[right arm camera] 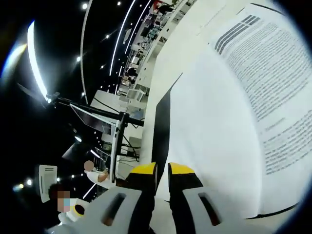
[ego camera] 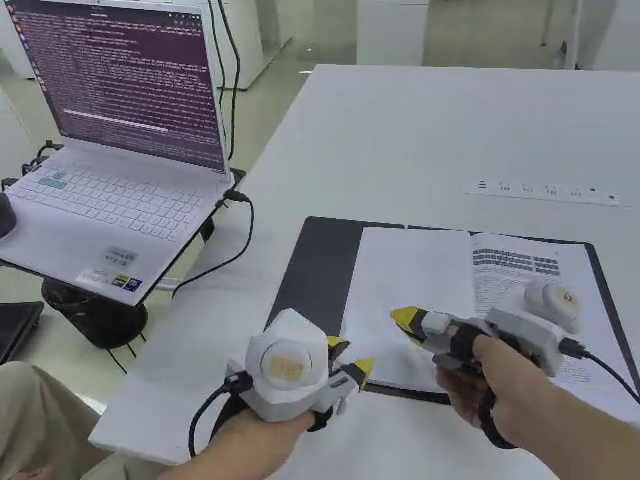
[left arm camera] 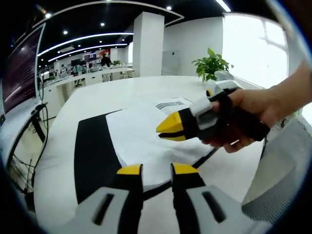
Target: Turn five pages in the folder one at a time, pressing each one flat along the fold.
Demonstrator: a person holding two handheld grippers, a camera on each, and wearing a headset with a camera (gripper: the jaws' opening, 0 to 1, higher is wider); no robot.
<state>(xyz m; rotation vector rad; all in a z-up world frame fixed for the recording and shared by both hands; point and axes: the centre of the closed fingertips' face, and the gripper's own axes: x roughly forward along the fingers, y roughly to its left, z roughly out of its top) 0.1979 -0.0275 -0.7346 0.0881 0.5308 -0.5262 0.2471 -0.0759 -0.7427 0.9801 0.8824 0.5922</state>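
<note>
The folder [ego camera: 315,265] lies open on the near part of the table [ego camera: 420,130]. Its black cover shows at the left, with a blank page [ego camera: 410,270] beside it and a printed page [ego camera: 530,270] on the right.

Your right tongs [ego camera: 405,318] hang over the blank page's near edge. They look closed on nothing, though the slit between them is hard to judge. Your left tongs [ego camera: 348,357] sit just off the folder's near left corner, slightly parted and empty.

Watch the pinch: tips dragged across the stack could lift two sheets or crease one. The table is smooth and white, so the folder may slide if you don't pin it.

A laptop [ego camera: 120,120] stands to the far left. Beyond it is an open office with a potted plant [left arm camera: 210,66].
</note>
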